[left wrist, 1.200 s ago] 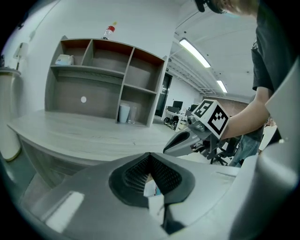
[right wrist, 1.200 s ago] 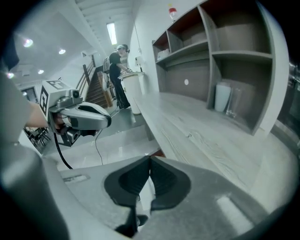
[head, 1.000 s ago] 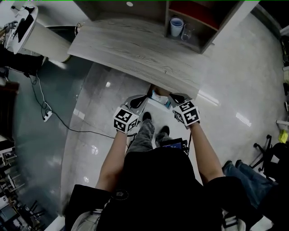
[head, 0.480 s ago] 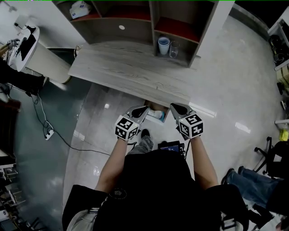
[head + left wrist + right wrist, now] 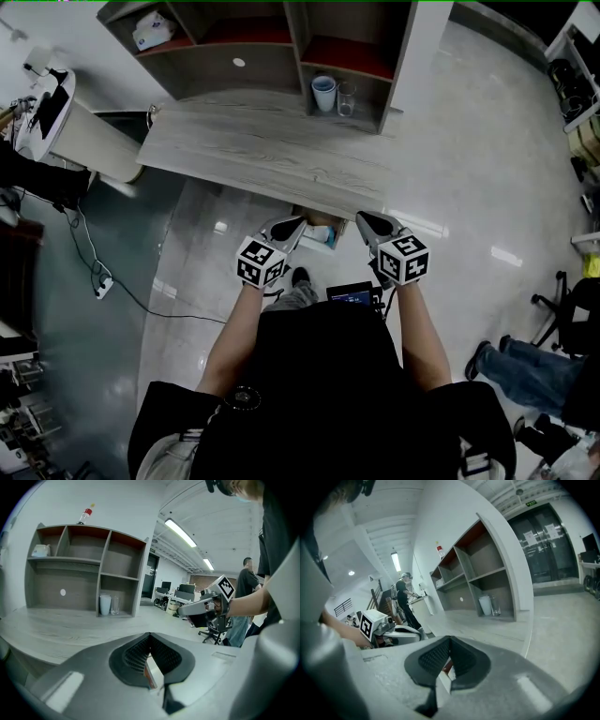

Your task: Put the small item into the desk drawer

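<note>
The drawer (image 5: 315, 225) pokes out a little under the front edge of the grey wooden desk (image 5: 253, 155). A small white and pale blue item (image 5: 324, 235) lies in it. My left gripper (image 5: 302, 223) is just left of the drawer and my right gripper (image 5: 360, 217) just right of it, both at the desk's edge. In the left gripper view the left gripper (image 5: 150, 637) has its jaws meeting with nothing between them, and the right gripper (image 5: 450, 641) looks the same in its own view. Whether either gripper touches the drawer is hidden.
A shelf unit (image 5: 272, 42) at the back of the desk holds a white cup (image 5: 323, 94), a glass (image 5: 345, 97) and a tissue box (image 5: 150, 30). A cable (image 5: 94, 272) crosses the floor at left. A seated person's legs (image 5: 506, 361) are at right.
The head view has tipped up, so more of the shelf unit shows. Both grippers have stayed at the desk's front edge. Less of the drawer sticks out than a second ago.
</note>
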Available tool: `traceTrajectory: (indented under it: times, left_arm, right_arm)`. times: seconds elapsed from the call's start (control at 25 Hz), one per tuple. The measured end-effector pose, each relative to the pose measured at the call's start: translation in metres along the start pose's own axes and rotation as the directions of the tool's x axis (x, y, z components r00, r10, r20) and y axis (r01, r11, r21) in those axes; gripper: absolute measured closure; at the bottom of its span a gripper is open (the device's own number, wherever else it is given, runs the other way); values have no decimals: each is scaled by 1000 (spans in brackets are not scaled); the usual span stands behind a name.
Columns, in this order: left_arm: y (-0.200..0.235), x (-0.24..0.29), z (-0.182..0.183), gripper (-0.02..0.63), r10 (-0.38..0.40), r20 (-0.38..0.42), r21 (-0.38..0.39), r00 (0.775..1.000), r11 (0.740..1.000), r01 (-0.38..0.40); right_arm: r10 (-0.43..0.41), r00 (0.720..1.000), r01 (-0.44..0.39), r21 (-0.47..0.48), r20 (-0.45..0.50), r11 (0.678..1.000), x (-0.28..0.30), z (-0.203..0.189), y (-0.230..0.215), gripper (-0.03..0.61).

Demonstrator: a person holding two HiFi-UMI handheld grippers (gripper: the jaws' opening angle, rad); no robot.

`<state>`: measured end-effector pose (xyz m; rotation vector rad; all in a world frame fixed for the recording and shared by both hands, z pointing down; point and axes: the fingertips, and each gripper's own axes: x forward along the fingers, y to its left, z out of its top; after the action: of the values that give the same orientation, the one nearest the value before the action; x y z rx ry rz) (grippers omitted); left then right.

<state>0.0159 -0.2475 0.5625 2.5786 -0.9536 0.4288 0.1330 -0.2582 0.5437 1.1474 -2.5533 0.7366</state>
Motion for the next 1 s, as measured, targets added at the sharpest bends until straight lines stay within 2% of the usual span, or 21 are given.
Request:
traceTrajectory:
  times: [0.24, 0.44, 0.64, 1.0]
  left_arm:
    - [-25, -10, -14, 614, 26, -12, -8, 1000, 1000, -26]
    - [-33, -40, -51, 615, 111, -53, -55, 992, 992, -114]
    - [-37, -66, -75, 615, 160, -69, -92, 985, 982, -166]
    - [-62, -77, -58, 615, 67, 0, -28, 998, 997, -67]
  right_arm:
    - [45, 999, -45, -9, -29, 999, -7, -16, 6, 575]
    - [98, 992, -100, -14, -81, 995, -3, -43, 23, 575]
    - [100, 988, -103, -15, -115, 995, -7, -66, 39, 575]
    - [38, 994, -42, -34, -98, 999, -25, -71, 51, 577]
